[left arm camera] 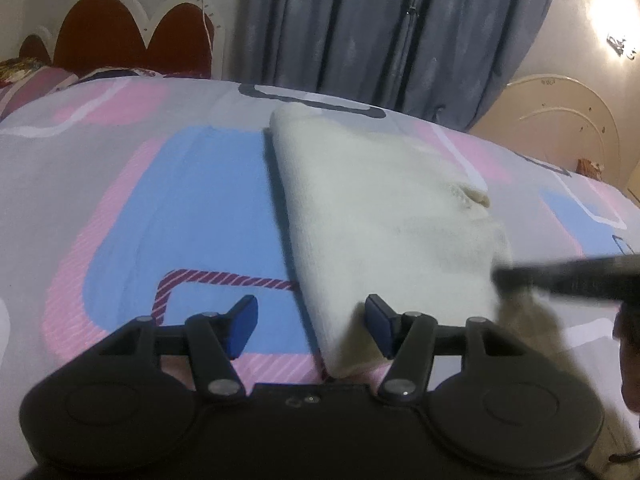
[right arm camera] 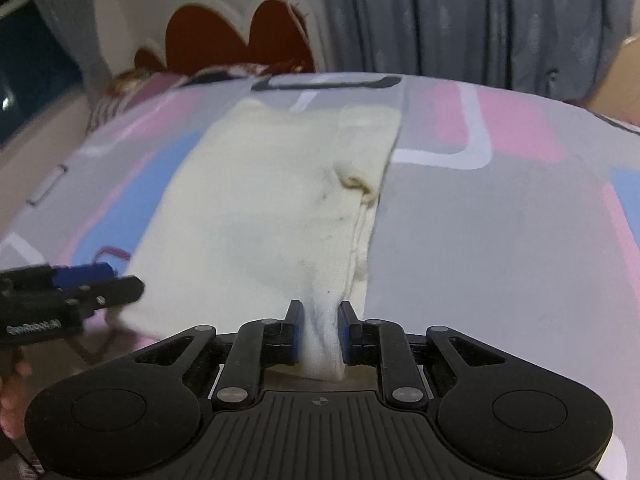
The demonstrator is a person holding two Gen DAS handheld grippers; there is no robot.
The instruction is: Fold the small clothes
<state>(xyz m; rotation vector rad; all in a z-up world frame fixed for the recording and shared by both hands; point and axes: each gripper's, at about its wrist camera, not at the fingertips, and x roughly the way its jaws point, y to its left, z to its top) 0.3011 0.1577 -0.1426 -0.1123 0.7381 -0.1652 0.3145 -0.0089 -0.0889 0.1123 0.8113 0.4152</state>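
Observation:
A small cream garment (left arm camera: 384,216) lies folded lengthwise on the bed, its long folded edge on the left in the left wrist view. My left gripper (left arm camera: 312,322) is open, its jaws astride the garment's near left corner, gripping nothing. It also shows at the left of the right wrist view (right arm camera: 86,276). In the right wrist view the garment (right arm camera: 264,216) runs away from me. My right gripper (right arm camera: 319,330) is shut on the garment's near edge, cloth bunched between its blue pads. It appears as a dark blurred bar in the left wrist view (left arm camera: 568,278).
The bed cover (left arm camera: 160,200) is grey with pink and blue shapes. A red and white headboard (left arm camera: 132,36) with pillows stands at the far left. Grey curtains (left arm camera: 384,32) hang behind the bed. A cream footboard (left arm camera: 560,120) is at the right.

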